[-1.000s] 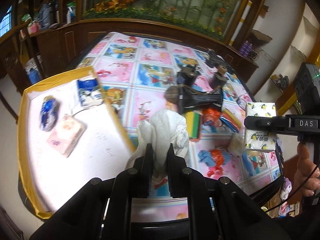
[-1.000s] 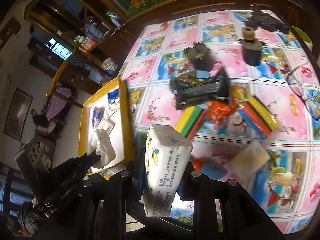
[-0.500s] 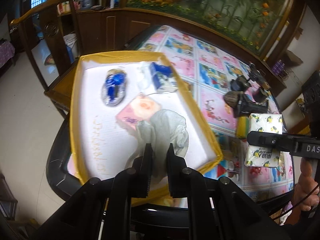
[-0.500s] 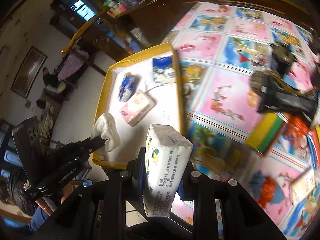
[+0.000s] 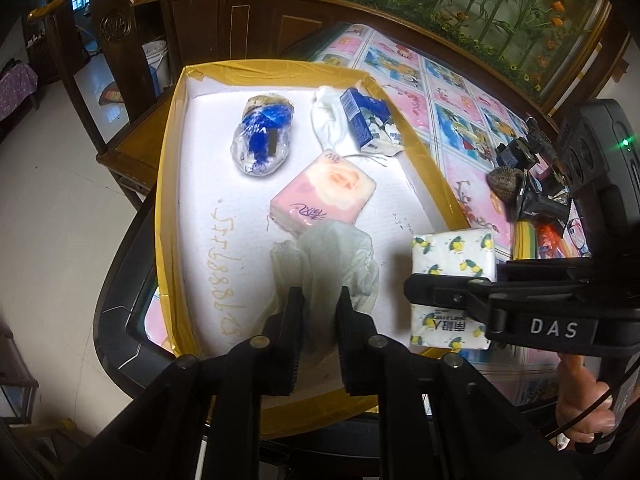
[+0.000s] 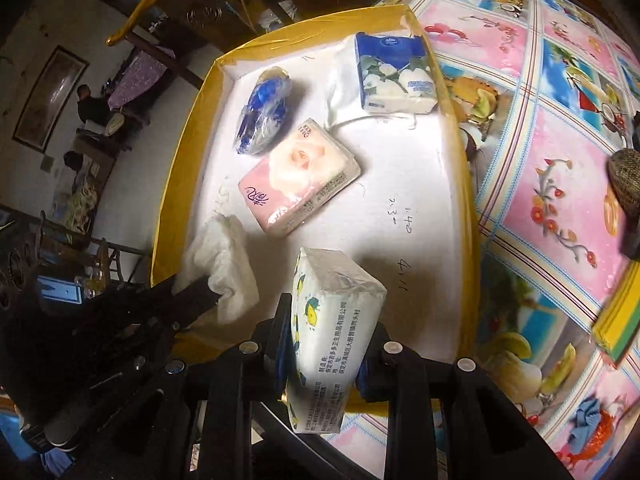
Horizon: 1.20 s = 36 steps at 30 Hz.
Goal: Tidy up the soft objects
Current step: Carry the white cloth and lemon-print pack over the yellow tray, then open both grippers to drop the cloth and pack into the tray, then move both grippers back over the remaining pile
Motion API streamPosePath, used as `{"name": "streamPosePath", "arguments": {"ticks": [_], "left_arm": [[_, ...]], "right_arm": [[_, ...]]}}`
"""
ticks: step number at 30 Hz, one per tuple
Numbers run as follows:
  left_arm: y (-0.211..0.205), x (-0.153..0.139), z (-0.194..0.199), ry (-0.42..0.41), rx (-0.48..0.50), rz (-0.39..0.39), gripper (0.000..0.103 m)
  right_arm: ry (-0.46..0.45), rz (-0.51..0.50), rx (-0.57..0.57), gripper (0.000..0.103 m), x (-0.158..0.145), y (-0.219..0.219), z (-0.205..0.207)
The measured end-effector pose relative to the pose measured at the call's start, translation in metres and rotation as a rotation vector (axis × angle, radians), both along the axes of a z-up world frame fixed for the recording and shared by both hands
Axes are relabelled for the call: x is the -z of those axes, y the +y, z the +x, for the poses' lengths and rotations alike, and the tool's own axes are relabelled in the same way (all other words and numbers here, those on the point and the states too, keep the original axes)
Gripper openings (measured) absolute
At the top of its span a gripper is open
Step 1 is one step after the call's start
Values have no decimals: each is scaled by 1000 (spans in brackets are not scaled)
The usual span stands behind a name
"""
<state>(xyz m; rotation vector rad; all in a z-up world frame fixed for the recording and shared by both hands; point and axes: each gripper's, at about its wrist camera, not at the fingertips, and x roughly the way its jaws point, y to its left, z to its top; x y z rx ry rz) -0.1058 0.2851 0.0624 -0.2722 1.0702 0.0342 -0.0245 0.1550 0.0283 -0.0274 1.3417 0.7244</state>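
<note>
My left gripper is shut on a crumpled white tissue, held over the near part of the yellow-rimmed white tray. The tissue also shows in the right wrist view. My right gripper is shut on a lemon-print tissue pack, held above the tray's near right corner; the pack also shows in the left wrist view. In the tray lie a pink tissue pack, a blue tissue pack, a blue-and-clear plastic bundle and a white cloth.
The tray sits at the left end of a table with a pink and blue patterned cloth. On the cloth to the right lie a dark brush, coloured sponges and other small items. A wooden chair stands beyond the tray.
Both grippers moved left from over the table to over the tray, each still holding its item. The right gripper with the pack now hangs over the tray's near right corner.
</note>
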Motion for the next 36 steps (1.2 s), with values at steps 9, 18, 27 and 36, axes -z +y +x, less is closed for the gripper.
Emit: {"name": "streamPosePath", "arguments": {"ticks": [9, 18, 27, 36], "left_arm": [[4, -3, 1, -13, -17, -12, 49], [-6, -17, 1, -44, -13, -11, 49], [-52, -33, 10, -69, 77, -3, 49], [-133, -31, 22, -54, 257, -10, 50]], "right_arm": [[-78, -14, -21, 55, -10, 0, 2], [-11, 157, 66, 55, -36, -52, 3], [-12, 218, 188, 54, -51, -128, -12], [10, 239, 462, 54, -47, -254, -21]]}}
